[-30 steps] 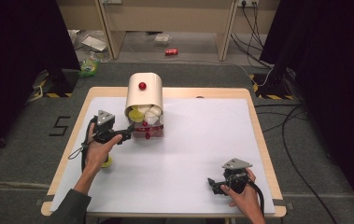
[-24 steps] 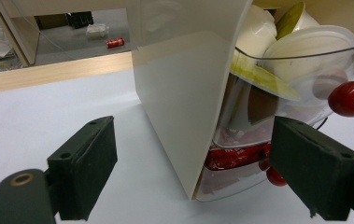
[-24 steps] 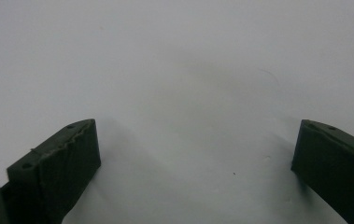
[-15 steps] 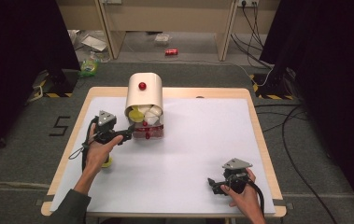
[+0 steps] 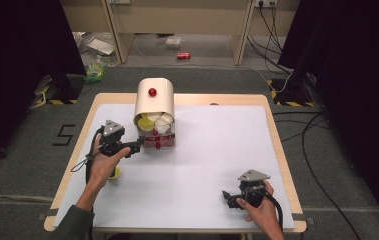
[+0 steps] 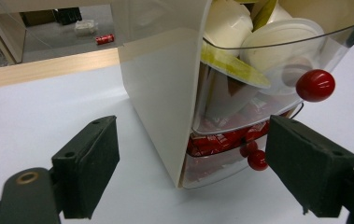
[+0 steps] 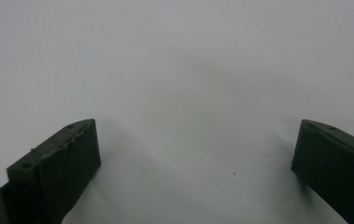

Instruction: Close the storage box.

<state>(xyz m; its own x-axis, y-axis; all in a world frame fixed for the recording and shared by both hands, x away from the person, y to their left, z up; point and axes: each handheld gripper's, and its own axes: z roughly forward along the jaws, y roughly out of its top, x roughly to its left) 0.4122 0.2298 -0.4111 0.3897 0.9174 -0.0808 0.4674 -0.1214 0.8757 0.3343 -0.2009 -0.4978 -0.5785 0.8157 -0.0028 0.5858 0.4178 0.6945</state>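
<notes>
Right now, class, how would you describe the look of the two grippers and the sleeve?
Left gripper: black, with a grey three-cornered plate on top, a black trailing cable and flat rectangular jaw pads. Right gripper: the same build. A dark grey-green sleeve covers the left forearm.

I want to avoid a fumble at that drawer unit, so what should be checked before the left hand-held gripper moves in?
1. Left hand-held gripper open, nothing between its jaws: ok.
2. Jaws lined up on a red drawer knob: not ok, they straddle the cabinet corner.
3. Top drawer already pulled out, cups inside: ok.
4. Lower drawers fully shut: cannot tell.
5. Right hand-held gripper open, away from the cabinet: ok.
</notes>
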